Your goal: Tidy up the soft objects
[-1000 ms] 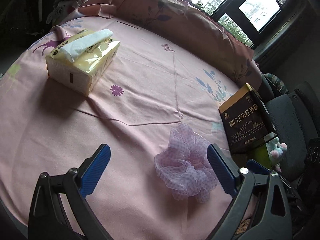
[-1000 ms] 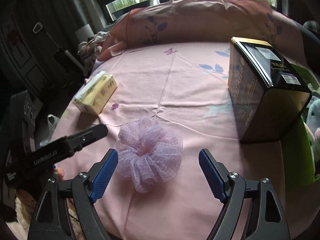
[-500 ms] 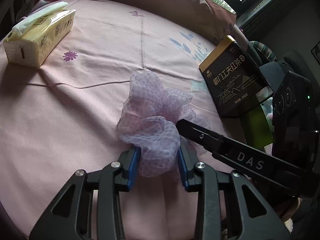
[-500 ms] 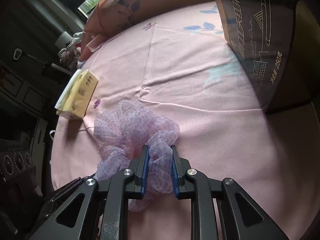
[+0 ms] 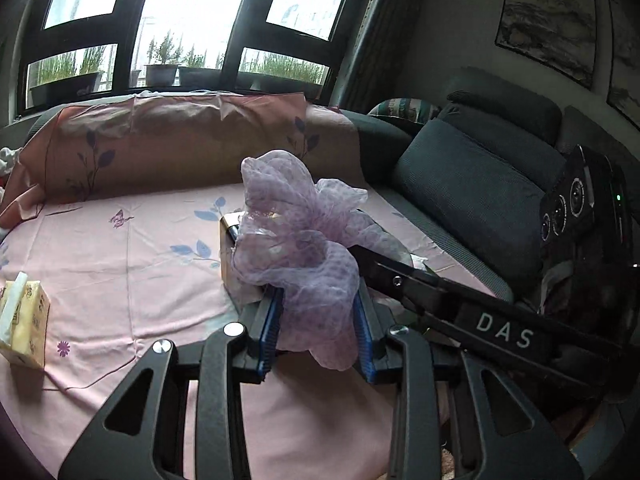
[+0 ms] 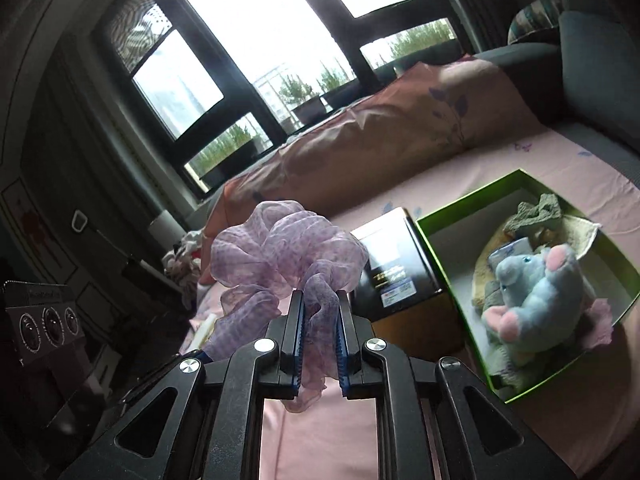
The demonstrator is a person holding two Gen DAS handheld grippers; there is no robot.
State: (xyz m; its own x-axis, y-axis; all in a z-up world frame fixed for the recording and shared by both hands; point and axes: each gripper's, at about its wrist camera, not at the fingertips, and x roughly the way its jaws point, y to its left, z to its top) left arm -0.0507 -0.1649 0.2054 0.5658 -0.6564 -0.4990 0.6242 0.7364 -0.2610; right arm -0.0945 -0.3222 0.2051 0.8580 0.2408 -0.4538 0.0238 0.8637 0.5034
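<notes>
A lilac mesh scrunchie (image 5: 296,240) is held up above the pink bedsheet by both grippers. My left gripper (image 5: 318,324) is shut on its lower part. My right gripper (image 6: 320,320) is shut on another fold of the scrunchie (image 6: 280,256), and its black arm (image 5: 460,304) crosses the left wrist view from the right. A green open box (image 6: 436,248) stands to the right in the right wrist view. It holds a blue and pink plush toy (image 6: 536,280), a towel and grey cloth.
A black tea box (image 6: 396,268) stands between the scrunchie and the green box. A yellow tissue pack (image 5: 24,320) lies on the pink sheet (image 5: 120,272) at the left. A pink pillow (image 5: 180,144) lines the far side. Grey sofa cushions (image 5: 472,184) are at the right.
Both grippers closed on the scrunchie and have lifted it off the sheet. The views have tilted up, and the green box has come into the right wrist view.
</notes>
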